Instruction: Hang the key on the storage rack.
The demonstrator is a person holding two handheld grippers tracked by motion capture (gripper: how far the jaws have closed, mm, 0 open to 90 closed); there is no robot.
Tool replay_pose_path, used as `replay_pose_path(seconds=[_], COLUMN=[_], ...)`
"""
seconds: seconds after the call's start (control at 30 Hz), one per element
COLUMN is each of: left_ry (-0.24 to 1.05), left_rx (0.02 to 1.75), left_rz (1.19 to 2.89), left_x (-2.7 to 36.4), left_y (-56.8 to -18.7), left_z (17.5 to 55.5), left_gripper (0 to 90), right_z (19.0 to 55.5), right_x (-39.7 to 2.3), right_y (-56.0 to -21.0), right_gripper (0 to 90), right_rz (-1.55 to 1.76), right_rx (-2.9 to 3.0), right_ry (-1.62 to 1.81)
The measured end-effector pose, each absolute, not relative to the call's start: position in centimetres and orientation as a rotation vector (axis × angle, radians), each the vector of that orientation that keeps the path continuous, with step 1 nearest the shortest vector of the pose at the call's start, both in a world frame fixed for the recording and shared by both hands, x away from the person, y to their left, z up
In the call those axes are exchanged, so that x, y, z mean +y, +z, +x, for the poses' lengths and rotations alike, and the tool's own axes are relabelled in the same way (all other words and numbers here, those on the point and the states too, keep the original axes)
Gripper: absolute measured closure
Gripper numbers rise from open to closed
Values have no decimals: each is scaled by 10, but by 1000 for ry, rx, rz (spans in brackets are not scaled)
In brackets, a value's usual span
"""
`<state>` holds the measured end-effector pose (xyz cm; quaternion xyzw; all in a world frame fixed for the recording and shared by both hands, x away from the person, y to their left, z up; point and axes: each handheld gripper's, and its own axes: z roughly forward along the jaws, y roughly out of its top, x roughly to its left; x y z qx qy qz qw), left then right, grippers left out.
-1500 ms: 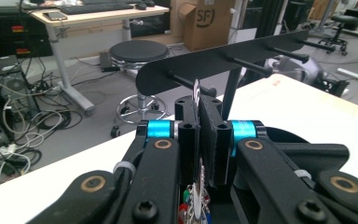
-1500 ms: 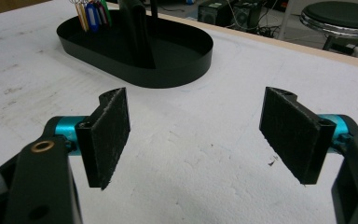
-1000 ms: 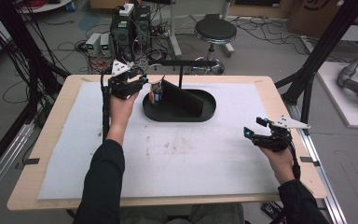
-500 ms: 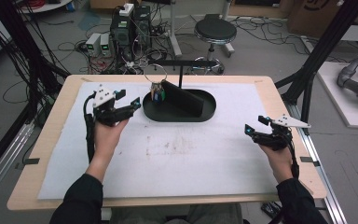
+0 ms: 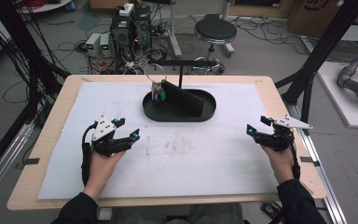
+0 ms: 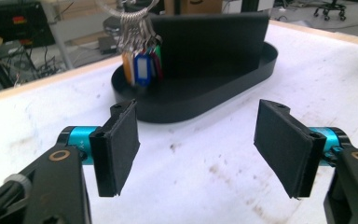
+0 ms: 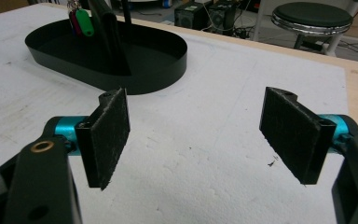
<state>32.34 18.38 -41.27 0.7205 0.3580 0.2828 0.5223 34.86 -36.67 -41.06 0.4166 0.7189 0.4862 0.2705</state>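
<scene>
High view has my left gripper [image 5: 129, 129] back near the left of the table [image 5: 261, 158], well clear of the key bunch [image 5: 158, 93] now hanging in the black tray [image 5: 205, 114]. Fingers just spread, nothing between them. Right gripper [image 5: 256, 125] released too. Hanging looks done, I think.

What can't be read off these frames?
- Key tags: any lettering too small, left gripper view.
- Ring top: cut off by the upper edge, left gripper view; what it hangs from is unclear in the high view.
- Tray floor behind the black panel: hidden by the panel.
</scene>
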Motion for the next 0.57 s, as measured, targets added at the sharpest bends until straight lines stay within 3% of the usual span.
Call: replay_pose_path(seconds=[0.57], left_ry=[687], left_rx=[851], left_rz=[1734], left_x=[186], left_y=[-415], left_z=[327], left_gripper=[277], right_z=[350], right_x=[-368], right_y=[-413], right_gripper=[240], right_rz=[1128], right_rx=[1949], right_ry=[1288])
